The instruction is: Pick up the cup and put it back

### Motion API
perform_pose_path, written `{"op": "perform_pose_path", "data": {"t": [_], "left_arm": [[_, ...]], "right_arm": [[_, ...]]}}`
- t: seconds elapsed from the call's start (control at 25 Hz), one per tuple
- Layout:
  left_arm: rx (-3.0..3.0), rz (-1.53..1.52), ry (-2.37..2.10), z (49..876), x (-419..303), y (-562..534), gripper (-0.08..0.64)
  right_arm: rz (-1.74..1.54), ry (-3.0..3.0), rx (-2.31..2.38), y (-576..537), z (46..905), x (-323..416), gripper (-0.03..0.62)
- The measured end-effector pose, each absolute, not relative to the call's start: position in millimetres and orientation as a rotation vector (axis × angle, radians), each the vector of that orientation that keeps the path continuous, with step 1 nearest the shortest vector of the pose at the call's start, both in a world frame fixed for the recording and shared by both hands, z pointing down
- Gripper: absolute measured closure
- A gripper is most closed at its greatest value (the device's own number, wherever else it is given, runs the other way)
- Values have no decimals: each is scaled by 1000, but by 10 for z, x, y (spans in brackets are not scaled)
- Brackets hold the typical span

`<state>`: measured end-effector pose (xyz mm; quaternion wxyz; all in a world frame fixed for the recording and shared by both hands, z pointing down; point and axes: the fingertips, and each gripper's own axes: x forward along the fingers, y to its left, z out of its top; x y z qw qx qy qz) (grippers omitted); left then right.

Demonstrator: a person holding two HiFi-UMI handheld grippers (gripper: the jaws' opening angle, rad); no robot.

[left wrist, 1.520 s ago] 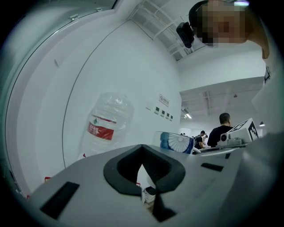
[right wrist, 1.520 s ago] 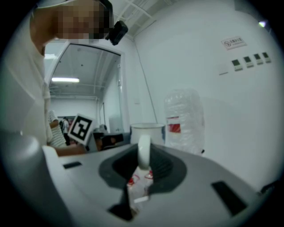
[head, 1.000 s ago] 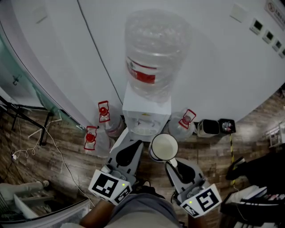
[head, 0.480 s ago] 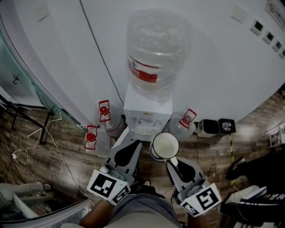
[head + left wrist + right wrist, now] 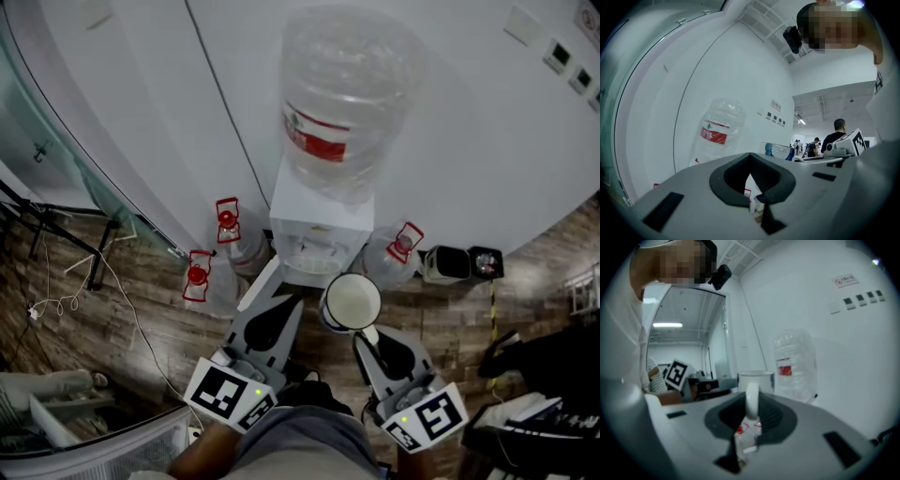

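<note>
A white cup hangs upright in front of the white water dispenser, with its mouth facing up. My right gripper is shut on the cup's handle, which stands on edge between the pads in the right gripper view, the cup's body just beyond. My left gripper sits to the left of the cup, pointing at the dispenser's front. Its jaws meet at the tips with nothing between them. A large clear water bottle with a red label tops the dispenser.
Spare water bottles with red handles stand on the wooden floor on both sides of the dispenser. A small black bin stands to the right. A glass partition and cables are at the left, and the white wall is behind.
The head view has shifted a little, so the dispenser sits slightly further right. Both grippers and the cup keep the same places relative to the dispenser.
</note>
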<state>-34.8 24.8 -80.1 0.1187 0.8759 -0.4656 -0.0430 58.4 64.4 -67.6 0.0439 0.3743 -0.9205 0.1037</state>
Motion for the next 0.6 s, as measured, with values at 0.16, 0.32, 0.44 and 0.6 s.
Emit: {"op": "perform_pose_path", "data": {"t": [0.16, 0.32, 0.44, 0.6], "left_arm": [[2555, -109, -1367, -730, -348, 266, 554], [2535, -107, -1377, -665, -312, 288, 554], [2529, -100, -1385, -624, -271, 284, 554], [2516, -103, -1393, -571, -237, 284, 554]], "right_arm": [[319, -2815, 1135, 626, -610, 576, 518], [311, -2809, 1137, 634, -563, 625, 517], [324, -2802, 1139, 634, -515, 667, 517], [334, -2805, 1126, 632, -440, 707, 517]]}}
